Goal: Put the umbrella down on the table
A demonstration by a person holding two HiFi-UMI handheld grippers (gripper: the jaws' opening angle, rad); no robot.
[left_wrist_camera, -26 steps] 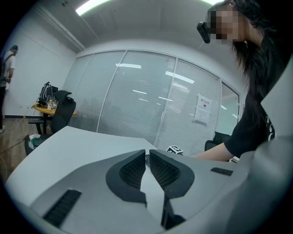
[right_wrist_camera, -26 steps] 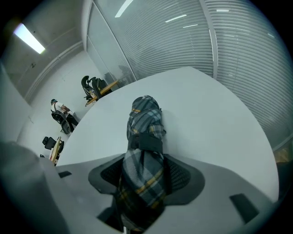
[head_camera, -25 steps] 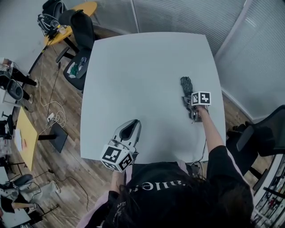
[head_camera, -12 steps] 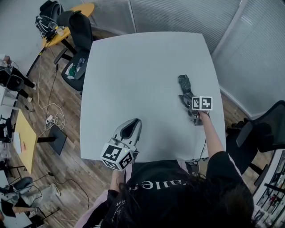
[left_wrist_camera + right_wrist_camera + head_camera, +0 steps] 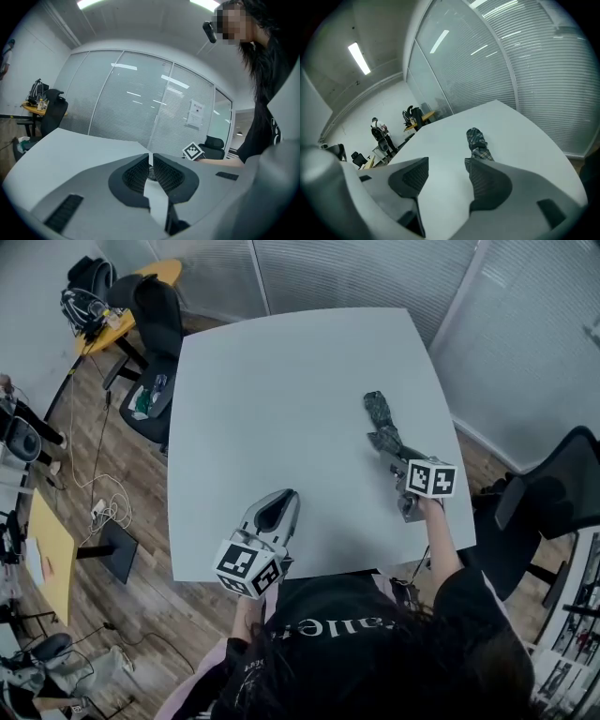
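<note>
One umbrella (image 5: 477,139) just beyond right tool (image 5: 447,165)

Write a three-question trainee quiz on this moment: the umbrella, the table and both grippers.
1. True or false: the umbrella lies on the table, held by no gripper.
2. Pick one. The right gripper is: A) shut on the umbrella; B) open, with nothing between its jaws; C) out of every view.
3. Fill the gap: in the left gripper view, the left gripper has its jaws ____.

Key: 1 true; 2 B; 3 together.
</note>
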